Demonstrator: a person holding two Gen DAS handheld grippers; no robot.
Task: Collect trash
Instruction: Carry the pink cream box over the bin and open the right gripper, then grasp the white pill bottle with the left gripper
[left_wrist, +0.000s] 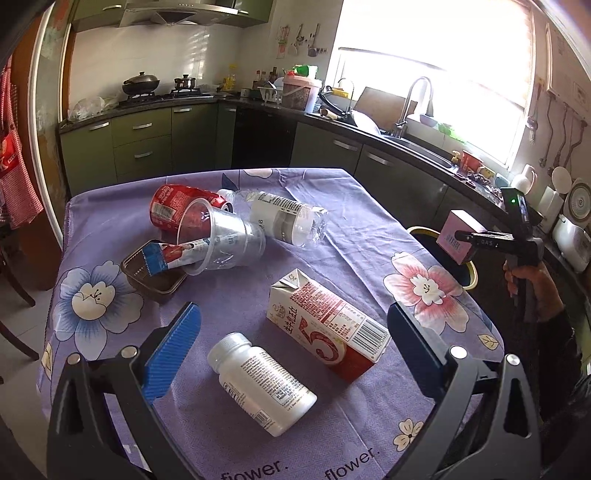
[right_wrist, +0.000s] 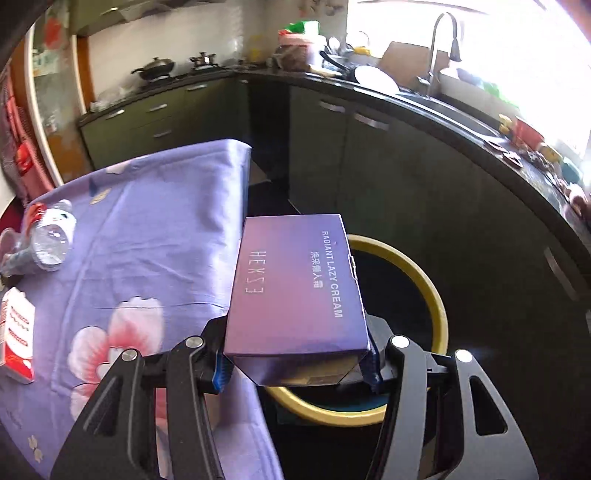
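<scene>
Grip, right: my right gripper (right_wrist: 295, 363) pinches the purple cream box (right_wrist: 295, 291) across its near end, blue pads (right_wrist: 221, 373) pressed on both side faces; nothing suggests slack.
Box axis: long axis runs straight out from my fingers, away from me, printed face up and roughly level.
Box vs bin: the yellow-rimmed trash bin (right_wrist: 417, 273) sits below the box and off to its right, on the floor just beside the table edge (right_wrist: 245, 236). The far end of the box overlaps the left part of the rim; the near end and my fingers hang over the rim's near arc.
Judgement, coming move: the box needs to shift a little right, toward the dark middle of the bin, before release; dropped from here it could clip the rim.
Nearer hand: right, clearly; seen from the left wrist it hangs out over the bin past the table's right edge.
Grip, left: my left gripper (left_wrist: 293, 350) is spread wide and empty, hovering above the table.
Under left gripper: white pill bottle (left_wrist: 260, 384) lies nearest, on its side, long axis slanting from near-right to far-left; milk carton (left_wrist: 328, 325) just beyond, slanted the same way.
Further out: clear plastic cup (left_wrist: 221, 236), brown tray (left_wrist: 155, 277), red can (left_wrist: 181, 206) and crushed water bottle (left_wrist: 284, 218) in a cluster at the far left of the purple cloth (left_wrist: 351, 229).
Remaining: six pieces on the table by my count.
</scene>
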